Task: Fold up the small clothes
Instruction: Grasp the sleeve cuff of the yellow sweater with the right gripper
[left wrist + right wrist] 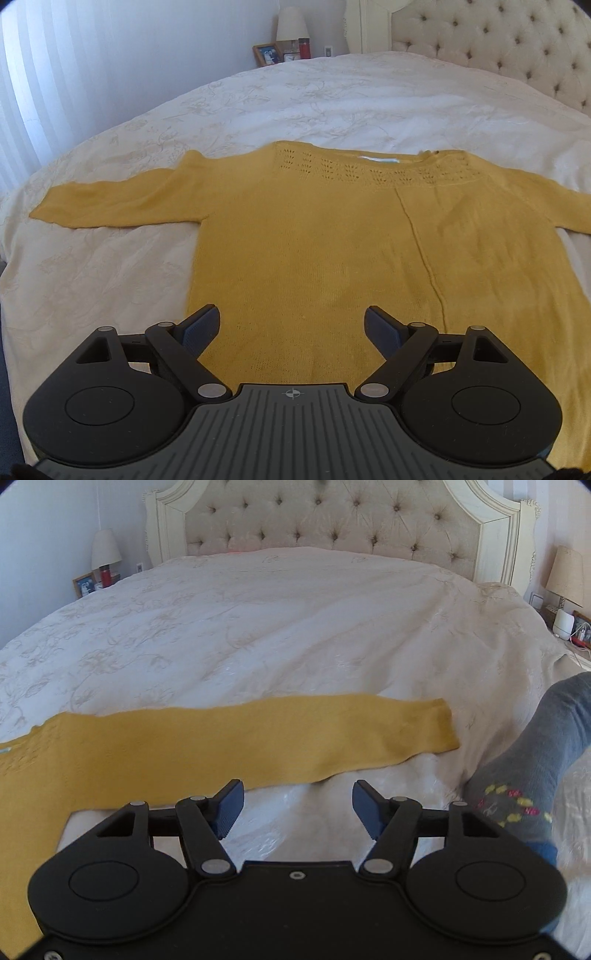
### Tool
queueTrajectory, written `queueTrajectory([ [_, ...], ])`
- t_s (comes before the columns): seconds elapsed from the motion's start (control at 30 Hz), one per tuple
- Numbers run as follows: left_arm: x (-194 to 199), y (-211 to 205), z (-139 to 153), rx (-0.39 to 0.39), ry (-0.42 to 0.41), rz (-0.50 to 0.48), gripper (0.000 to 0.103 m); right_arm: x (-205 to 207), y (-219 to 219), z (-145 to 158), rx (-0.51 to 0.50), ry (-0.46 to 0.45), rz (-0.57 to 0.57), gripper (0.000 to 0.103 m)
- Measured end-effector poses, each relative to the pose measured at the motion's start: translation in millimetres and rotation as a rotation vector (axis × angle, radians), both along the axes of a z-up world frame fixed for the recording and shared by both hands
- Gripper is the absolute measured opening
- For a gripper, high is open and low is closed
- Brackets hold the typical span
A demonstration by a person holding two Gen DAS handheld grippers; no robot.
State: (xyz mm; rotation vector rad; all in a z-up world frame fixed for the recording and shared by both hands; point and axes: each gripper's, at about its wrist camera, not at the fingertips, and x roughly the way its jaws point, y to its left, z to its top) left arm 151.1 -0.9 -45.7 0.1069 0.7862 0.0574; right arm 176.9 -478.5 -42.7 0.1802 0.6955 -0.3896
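Observation:
A mustard-yellow knit sweater (314,240) lies flat and face up on the white bedspread (332,99), neckline toward the headboard, both sleeves spread out sideways. My left gripper (291,325) hovers over the sweater's lower hem, jaws open with only fabric below them. In the right wrist view the sweater's right sleeve (258,734) stretches across, its cuff (439,727) ending right of centre. My right gripper (297,805) sits just below that sleeve over bare bedspread, open, nothing between its fingers.
A grey garment (528,775) with small red and yellow embroidery lies at the right edge of the bed. A tufted headboard (332,520) stands at the far end. Nightstands with lamps (105,550) flank the bed. The bed's left edge drops off near the curtain (44,92).

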Motion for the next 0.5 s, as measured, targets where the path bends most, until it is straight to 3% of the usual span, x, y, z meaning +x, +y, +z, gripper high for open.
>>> queueTrajectory([
  [0.23,16,1,-33,0.012,0.082,0.000,0.086,37,-67,-1,-0.011,0.024,-0.104,0.068],
  [0.5,9,5,-44,-0.007,0.047,-0.007,0.090,65,-121,-13,-0.002,0.108,-0.197,0.076],
])
